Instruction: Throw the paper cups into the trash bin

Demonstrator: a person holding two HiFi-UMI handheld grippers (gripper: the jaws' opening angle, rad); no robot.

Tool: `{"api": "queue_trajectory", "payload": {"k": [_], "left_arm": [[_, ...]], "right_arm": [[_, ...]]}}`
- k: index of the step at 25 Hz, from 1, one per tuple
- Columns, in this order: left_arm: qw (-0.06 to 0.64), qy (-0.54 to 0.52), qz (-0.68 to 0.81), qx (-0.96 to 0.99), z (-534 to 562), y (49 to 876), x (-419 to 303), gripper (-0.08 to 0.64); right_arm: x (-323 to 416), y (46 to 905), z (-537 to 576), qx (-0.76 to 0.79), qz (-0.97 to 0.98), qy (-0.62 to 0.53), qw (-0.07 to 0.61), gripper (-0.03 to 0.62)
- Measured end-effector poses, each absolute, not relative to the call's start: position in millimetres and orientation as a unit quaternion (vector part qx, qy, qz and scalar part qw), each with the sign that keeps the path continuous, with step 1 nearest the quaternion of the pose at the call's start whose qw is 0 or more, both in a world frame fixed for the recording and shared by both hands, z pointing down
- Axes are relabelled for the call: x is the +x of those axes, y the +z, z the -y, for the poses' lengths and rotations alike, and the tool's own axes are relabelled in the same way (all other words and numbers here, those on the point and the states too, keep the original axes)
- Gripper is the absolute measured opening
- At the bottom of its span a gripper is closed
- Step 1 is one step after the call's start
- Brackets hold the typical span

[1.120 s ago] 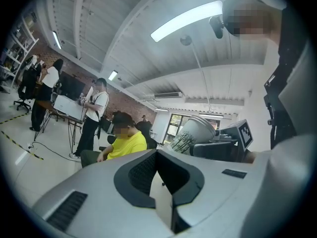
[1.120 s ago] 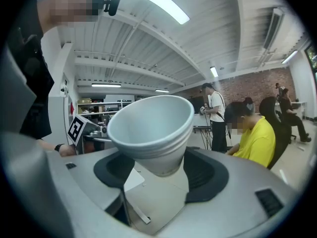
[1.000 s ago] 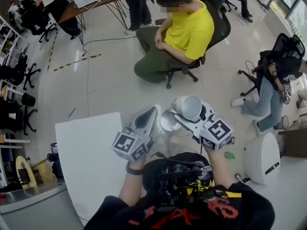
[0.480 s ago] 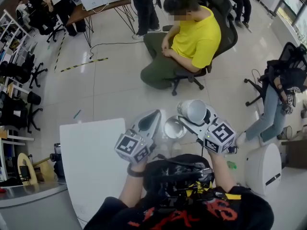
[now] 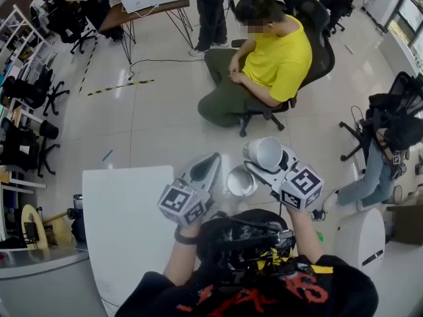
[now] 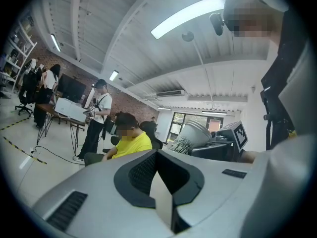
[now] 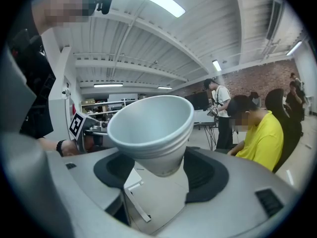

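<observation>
My right gripper (image 5: 268,160) is shut on a nested stack of white paper cups (image 5: 259,149), which lies tilted with its mouth facing away from me. The right gripper view shows the same cups (image 7: 151,128) wedged between the jaws of that gripper (image 7: 158,170), mouth up. The left gripper (image 5: 213,160) is beside it, jaws together and nothing in them; in its own view the left gripper (image 6: 161,180) shows a closed seam, with the printed cups (image 6: 190,135) to its right. A silvery round open-topped container (image 5: 240,181) is on the floor between the two grippers.
A white table (image 5: 125,216) stands at the lower left. A person in a yellow shirt (image 5: 277,58) sits on an office chair straight ahead. Another seated person (image 5: 380,157) and a white rounded container (image 5: 360,233) are at the right. Chairs and shelves line the left.
The room has slid down and to the right in the head view as I shifted. Both grippers keep their pose and the cups stay gripped. The silvery container sits slightly lower in the frame.
</observation>
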State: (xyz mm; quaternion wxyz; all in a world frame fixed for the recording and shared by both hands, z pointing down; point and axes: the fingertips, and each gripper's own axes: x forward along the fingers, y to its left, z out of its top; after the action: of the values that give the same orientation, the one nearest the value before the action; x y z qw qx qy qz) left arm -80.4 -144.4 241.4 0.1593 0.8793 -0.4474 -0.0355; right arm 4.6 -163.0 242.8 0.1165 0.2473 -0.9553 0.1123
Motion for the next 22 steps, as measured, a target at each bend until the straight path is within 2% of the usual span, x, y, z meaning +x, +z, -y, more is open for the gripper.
{"api": "queue_trajectory", "payload": {"k": [22], "left_arm": [[0.164, -0.015, 0.446, 0.879, 157, 251, -73, 0.0]], "right_arm": [[38, 254, 187, 0.268, 0.947, 0.137, 0.109, 0.318]]}}
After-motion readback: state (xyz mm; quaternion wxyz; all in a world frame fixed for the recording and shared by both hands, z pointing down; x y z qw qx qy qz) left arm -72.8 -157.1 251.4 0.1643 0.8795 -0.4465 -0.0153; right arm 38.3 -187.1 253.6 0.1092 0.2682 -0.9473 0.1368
